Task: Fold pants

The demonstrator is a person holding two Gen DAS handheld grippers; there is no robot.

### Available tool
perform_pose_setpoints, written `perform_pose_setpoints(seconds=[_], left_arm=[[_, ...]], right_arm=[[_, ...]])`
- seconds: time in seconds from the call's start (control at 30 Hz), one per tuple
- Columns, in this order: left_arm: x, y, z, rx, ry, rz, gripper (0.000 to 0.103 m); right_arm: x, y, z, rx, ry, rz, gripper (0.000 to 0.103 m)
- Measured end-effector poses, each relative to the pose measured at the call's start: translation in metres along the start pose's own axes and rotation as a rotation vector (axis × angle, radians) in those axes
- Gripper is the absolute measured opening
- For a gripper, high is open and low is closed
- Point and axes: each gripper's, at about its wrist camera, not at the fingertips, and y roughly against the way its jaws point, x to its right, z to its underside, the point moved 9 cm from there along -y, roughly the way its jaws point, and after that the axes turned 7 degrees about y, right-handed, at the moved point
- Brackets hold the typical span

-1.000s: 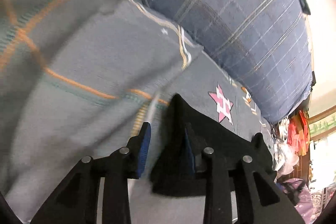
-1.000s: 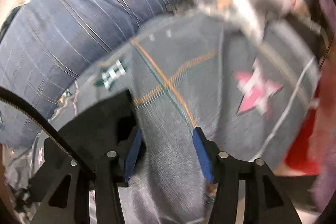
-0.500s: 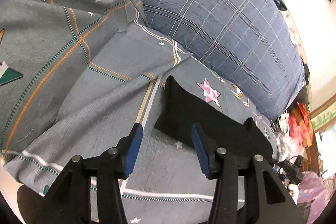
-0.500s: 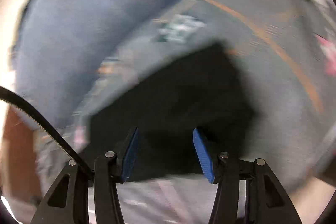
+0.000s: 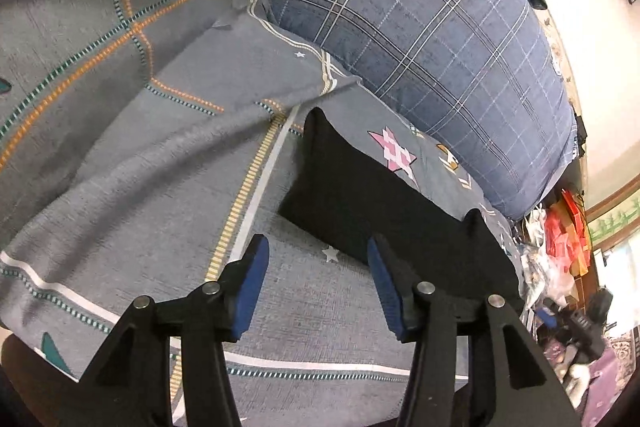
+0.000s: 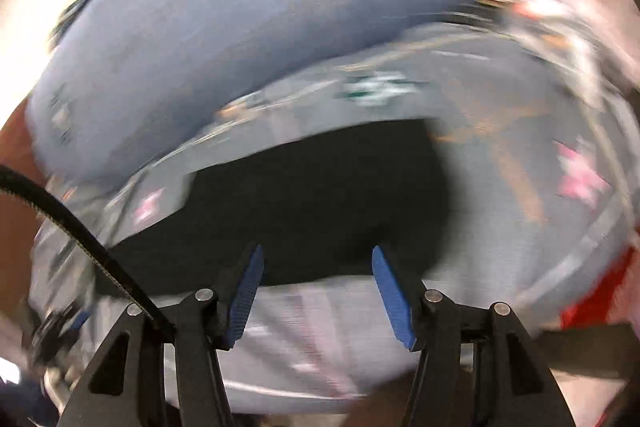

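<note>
On the grey patterned bedsheet [image 5: 160, 155], beside the blue plaid pillow [image 5: 420, 39], the black pants [image 5: 360, 203] lie as a flat folded bundle. Left gripper [image 5: 316, 267] and right gripper [image 6: 316, 271] both stand wide, empty. Soft, light cloth likely droops; corners or a folded edge offer the best hold.

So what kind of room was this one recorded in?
Most likely a bedroom in a home: the black folded pants lie on a bed's grey patterned sheet, a large blue plaid pillow lies along it, and bags and household clutter sit beyond.
</note>
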Motion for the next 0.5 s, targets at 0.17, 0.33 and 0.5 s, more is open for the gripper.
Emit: perform_pose_setpoints(seconds=[0.17, 0.33, 0.5], left_arm=[[-0.014, 0.001, 0.016, 0.014, 0.039, 0.031, 0.05], [-0.028, 0.011, 0.036, 0.051, 0.062, 0.066, 0.05], [-0.037, 0.02, 0.044, 0.102, 0.026, 0.033, 0.05]], right_arm=[[-0.137, -0.052, 0.006, -0.127, 0.179, -0.206, 0.063], [-0.272, -0.127, 0.02, -0.265, 0.35, -0.277, 0.063], [-0.383, -0.183, 0.035, -0.378, 0.492, -0.247, 0.065]])
